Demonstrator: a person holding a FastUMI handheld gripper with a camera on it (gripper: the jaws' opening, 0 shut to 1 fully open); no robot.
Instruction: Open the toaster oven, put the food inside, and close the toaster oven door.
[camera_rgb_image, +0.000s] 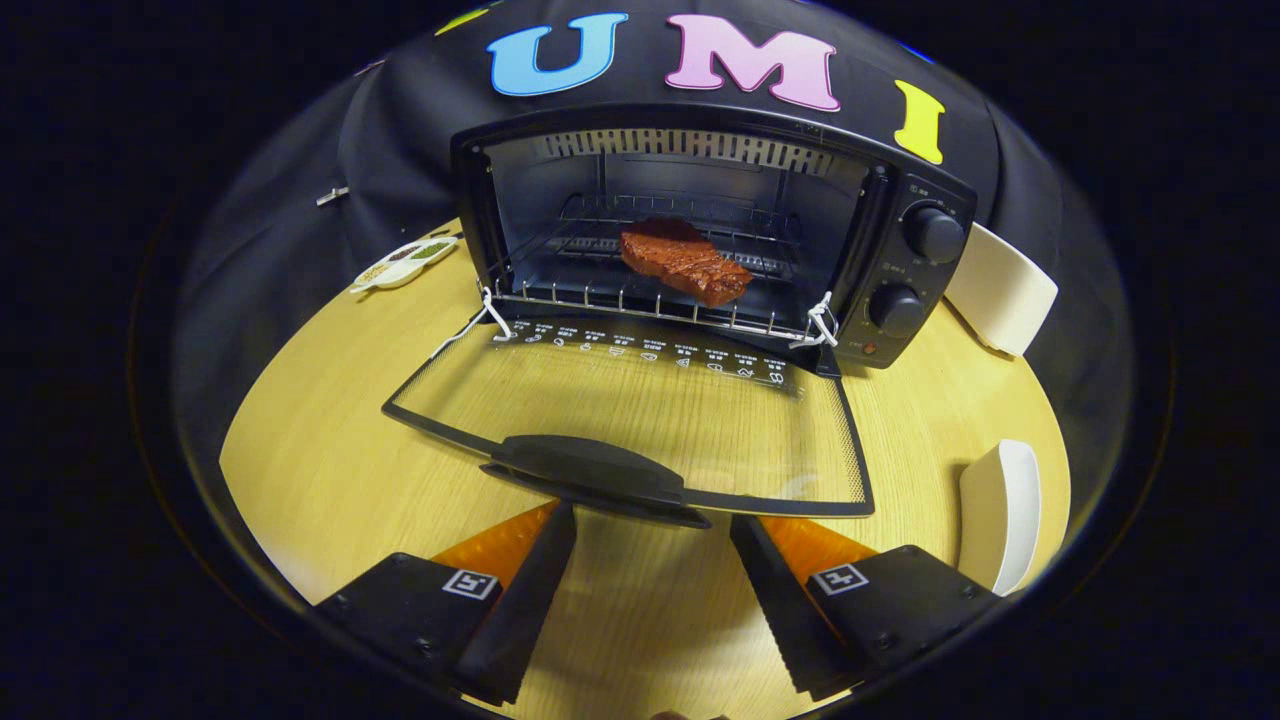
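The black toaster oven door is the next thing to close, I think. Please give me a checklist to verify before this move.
1. Reddish-brown steak fully on the wire rack: ok.
2. Glass door of the black toaster oven clear of objects: ok.
3. Hand-held gripper open, holding nothing: ok.
4. Fingers just short of the black door handle, one to each side: ok.
5. White string ties at the hinges clear of the door: cannot tell.

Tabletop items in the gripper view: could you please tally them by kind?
Toaster oven, door down: 1
Steak on its rack: 1
White dishes: 2
Condiment tray: 1
Total: 5
Gripper open, fingers just short of the door handle.
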